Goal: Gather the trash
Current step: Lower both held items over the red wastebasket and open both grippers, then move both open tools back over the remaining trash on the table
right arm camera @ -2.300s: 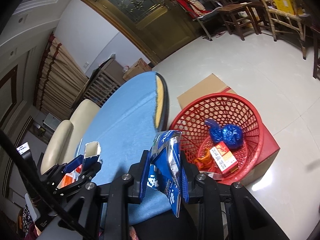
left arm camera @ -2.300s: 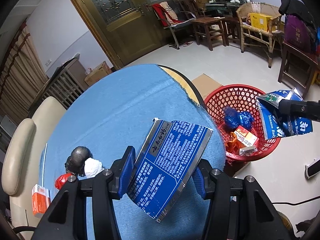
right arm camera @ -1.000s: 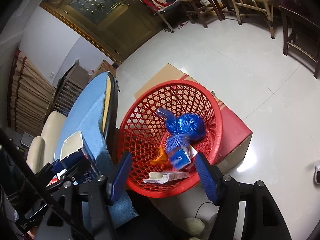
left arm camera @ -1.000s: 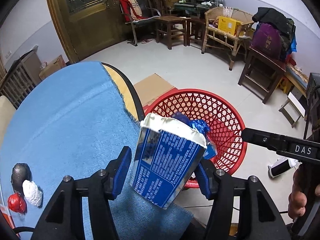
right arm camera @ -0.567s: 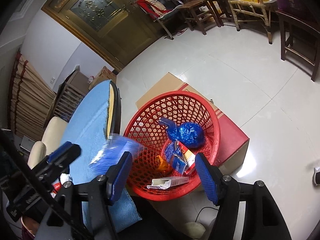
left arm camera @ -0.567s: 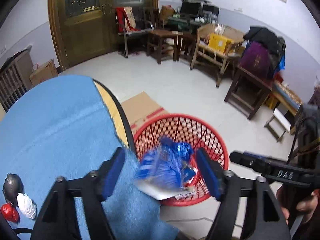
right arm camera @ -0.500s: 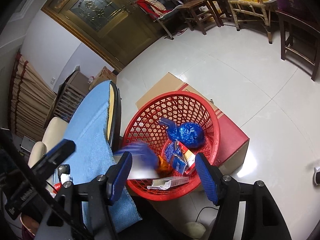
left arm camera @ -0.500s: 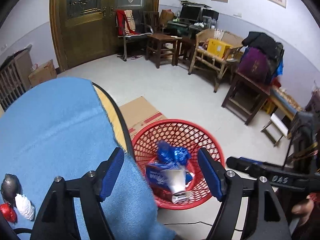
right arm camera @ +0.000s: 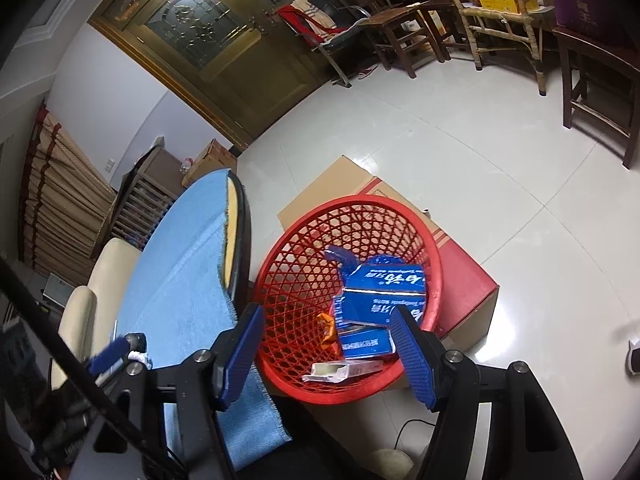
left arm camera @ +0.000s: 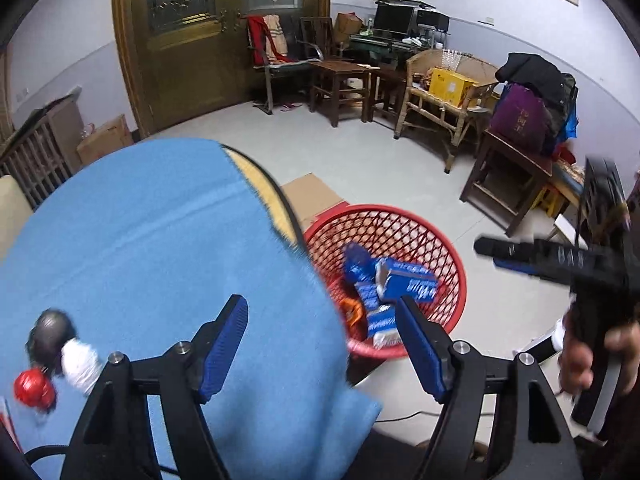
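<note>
Left gripper (left arm camera: pixel 322 334): its jaws stand wide apart and hold nothing.
Right gripper (right arm camera: pixel 328 342): also spread wide and empty, above the red basket (right arm camera: pixel 436 268).
Trash in basket: the blue carton (right arm camera: pixel 382 288) lies just ahead of the right gripper's fingers, with other wrappers under it.
Trash left: a dark ball (left arm camera: pixel 50 334), a white wad (left arm camera: pixel 80 360) and a red piece (left arm camera: pixel 34 390) lie together on the blue tablecloth (left arm camera: pixel 160 240), to the left of the left gripper.
Next step, my judgement: bring the left gripper to this group, take one piece only, close firmly.
Views: only the left wrist view shows this group clearly and the person's hand (left arm camera: pixel 580 360); the right wrist view shows the basket's inside.
</note>
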Motion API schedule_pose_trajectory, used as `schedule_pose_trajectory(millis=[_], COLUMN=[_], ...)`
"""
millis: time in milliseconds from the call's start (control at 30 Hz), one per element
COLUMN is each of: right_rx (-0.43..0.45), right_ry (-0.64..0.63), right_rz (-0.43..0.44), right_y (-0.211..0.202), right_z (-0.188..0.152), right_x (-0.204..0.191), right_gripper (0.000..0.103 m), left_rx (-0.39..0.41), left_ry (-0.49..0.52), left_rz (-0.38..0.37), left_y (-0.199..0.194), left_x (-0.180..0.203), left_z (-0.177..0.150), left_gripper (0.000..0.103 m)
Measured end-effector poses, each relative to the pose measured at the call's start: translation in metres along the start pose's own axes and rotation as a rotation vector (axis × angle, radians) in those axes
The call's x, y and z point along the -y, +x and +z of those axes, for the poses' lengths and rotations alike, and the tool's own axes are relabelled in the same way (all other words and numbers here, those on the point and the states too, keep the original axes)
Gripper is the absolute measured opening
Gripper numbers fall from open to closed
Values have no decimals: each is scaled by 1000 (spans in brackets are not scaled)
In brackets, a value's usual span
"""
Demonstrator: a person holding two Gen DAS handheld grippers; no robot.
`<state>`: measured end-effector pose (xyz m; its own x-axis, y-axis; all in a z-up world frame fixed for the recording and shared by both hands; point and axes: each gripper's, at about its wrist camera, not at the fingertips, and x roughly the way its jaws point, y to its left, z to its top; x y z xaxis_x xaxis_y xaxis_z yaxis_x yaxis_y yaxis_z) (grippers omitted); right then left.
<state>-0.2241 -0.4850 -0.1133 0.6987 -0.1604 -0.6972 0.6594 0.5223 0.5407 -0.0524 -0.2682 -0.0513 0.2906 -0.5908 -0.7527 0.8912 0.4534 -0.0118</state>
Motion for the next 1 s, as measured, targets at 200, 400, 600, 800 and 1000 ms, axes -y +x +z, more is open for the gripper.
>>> schedule_pose_trajectory(millis=[200, 400, 600, 800, 1000], right_rx=[3, -20, -27, -46, -70], right_ry=[-77, -177, -322, -477, -617], right_rz=[15, 30, 56, 123, 260], right_y=[-5, -2, -6, -5, -7], right_z=[-6, -20, -45, -72, -100], right_x=[-35, -80, -138, -207, -290], right_gripper=[70, 70, 70, 70, 69], left_rx=[18, 45, 56, 54, 77], left_ry=[-51, -215, -348, -457, -534], left_rz=[145, 277, 467, 593, 689], left_y=[-40, -84, -127, -169, -210], left_x=[-32, -88, -137, -179, -204], left_z=[-45, -86, -128, -166, -198], left_gripper=[76, 76, 77, 77, 77])
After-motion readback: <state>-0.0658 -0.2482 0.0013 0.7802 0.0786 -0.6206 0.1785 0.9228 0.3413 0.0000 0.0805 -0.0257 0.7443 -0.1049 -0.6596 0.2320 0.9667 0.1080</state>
